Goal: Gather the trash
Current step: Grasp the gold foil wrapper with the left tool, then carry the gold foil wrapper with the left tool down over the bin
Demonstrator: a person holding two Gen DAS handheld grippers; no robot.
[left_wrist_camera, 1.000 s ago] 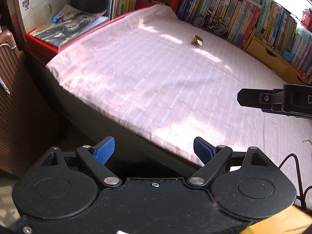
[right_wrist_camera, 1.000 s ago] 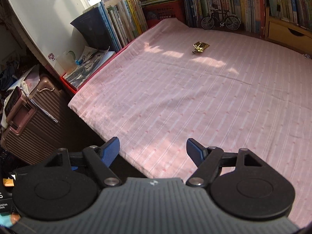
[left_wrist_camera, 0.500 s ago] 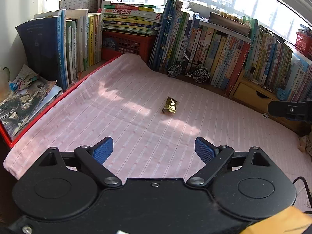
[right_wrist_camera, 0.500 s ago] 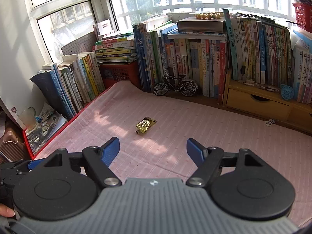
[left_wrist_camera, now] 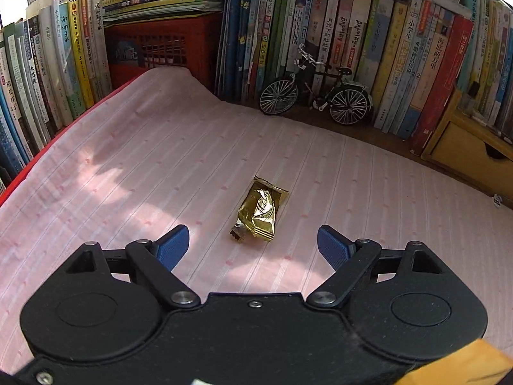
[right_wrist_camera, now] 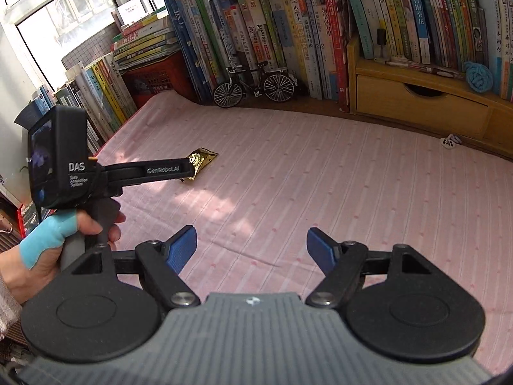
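A crumpled gold foil wrapper [left_wrist_camera: 260,211] lies flat on the pink striped bed sheet [left_wrist_camera: 128,166]. My left gripper [left_wrist_camera: 253,245] hovers just short of it, its blue pads wide apart and closing a little, with the wrapper ahead of the gap and untouched. In the right wrist view the same wrapper [right_wrist_camera: 203,158] is partly hidden behind the left gripper's black finger [right_wrist_camera: 154,170], held by a person's hand [right_wrist_camera: 64,237]. My right gripper [right_wrist_camera: 251,247] stands open over bare sheet, well back from the wrapper.
Rows of upright books [left_wrist_camera: 352,32] line the back and left of the bed. A small model bicycle [left_wrist_camera: 315,94] stands before them, beside a red crate [left_wrist_camera: 154,48]. A wooden drawer unit [right_wrist_camera: 416,102] sits at the right. A small white tag [right_wrist_camera: 449,141] lies near it.
Both grippers have swept forward over the bed toward the bookshelves. The wrapper went from far and small to just in front of my left gripper's pads.
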